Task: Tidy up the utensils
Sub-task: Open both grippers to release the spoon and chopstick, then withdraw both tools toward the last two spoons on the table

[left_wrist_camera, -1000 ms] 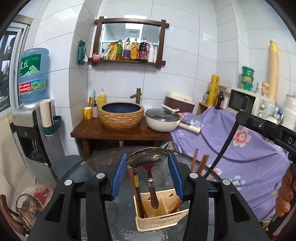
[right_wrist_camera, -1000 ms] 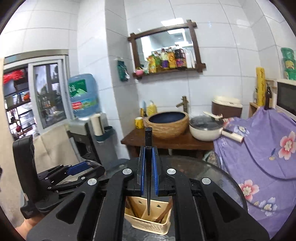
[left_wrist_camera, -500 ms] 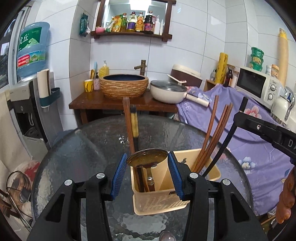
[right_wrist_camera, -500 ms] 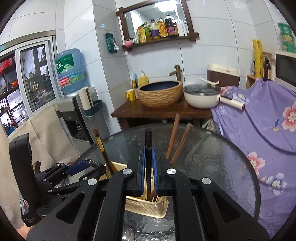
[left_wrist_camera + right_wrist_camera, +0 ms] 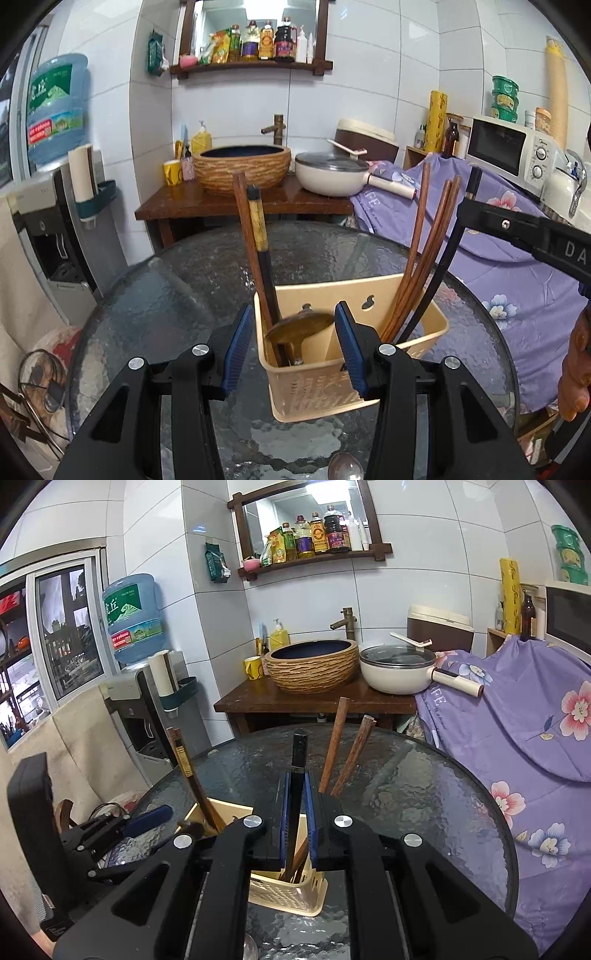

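A beige utensil basket (image 5: 332,391) stands on the round glass table (image 5: 184,295). My left gripper (image 5: 293,314) hangs over its left compartment. A bronze spoon (image 5: 299,325) stands there handle-down, tilted and blurred, between the blue pads. It meets the right pad, and a sliver of gap shows at the left pad. Two chopsticks (image 5: 258,236) lean in the same compartment. My right gripper (image 5: 296,779) is shut on a black chopstick (image 5: 297,760) whose lower end is inside the basket (image 5: 291,893), beside several brown chopsticks (image 5: 417,258).
A metal spoon (image 5: 345,467) lies on the glass near the front edge. Behind the table a wooden stand holds a woven basin (image 5: 242,166) and a white pan (image 5: 332,177). Purple flowered cloth (image 5: 517,295) lies right, a water dispenser (image 5: 55,110) left. A hand (image 5: 576,362) shows at the right edge.
Both grippers sank toward the basket, then held still. The spoon's handle and the black chopstick's end went into it. The spoon now sits tilted and smaller between the left pads.
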Demonstrator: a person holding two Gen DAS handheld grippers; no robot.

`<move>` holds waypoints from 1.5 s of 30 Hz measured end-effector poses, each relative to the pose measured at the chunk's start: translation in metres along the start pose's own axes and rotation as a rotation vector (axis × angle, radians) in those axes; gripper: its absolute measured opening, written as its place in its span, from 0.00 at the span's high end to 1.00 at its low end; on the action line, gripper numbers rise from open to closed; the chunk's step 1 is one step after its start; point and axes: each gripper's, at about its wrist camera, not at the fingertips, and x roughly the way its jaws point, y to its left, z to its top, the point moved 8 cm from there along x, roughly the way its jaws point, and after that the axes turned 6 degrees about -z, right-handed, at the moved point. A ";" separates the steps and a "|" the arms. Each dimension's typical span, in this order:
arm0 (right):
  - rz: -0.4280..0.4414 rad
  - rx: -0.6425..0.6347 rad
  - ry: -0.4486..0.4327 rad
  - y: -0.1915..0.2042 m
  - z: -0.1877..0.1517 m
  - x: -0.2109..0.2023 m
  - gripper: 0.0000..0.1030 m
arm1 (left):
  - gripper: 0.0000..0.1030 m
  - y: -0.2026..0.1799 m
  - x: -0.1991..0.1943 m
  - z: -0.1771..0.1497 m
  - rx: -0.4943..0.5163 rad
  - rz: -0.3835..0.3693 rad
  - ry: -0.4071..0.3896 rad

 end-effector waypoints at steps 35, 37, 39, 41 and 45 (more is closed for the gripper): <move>0.045 -0.181 0.232 0.048 -0.216 -0.009 0.40 | 0.39 0.040 -0.041 -0.169 -0.098 0.070 0.167; 0.052 -0.184 0.265 0.054 -0.227 -0.001 0.40 | 0.42 0.042 -0.040 -0.176 -0.108 0.066 0.182; 0.057 -0.191 0.292 0.060 -0.235 0.005 0.40 | 0.43 0.044 -0.040 -0.183 -0.115 0.070 0.192; 0.048 -0.211 0.319 0.069 -0.242 0.013 0.40 | 0.43 0.046 -0.041 -0.188 -0.121 0.074 0.198; 0.005 -0.239 0.349 0.076 -0.253 0.025 0.40 | 0.43 0.056 -0.048 -0.195 -0.137 0.095 0.203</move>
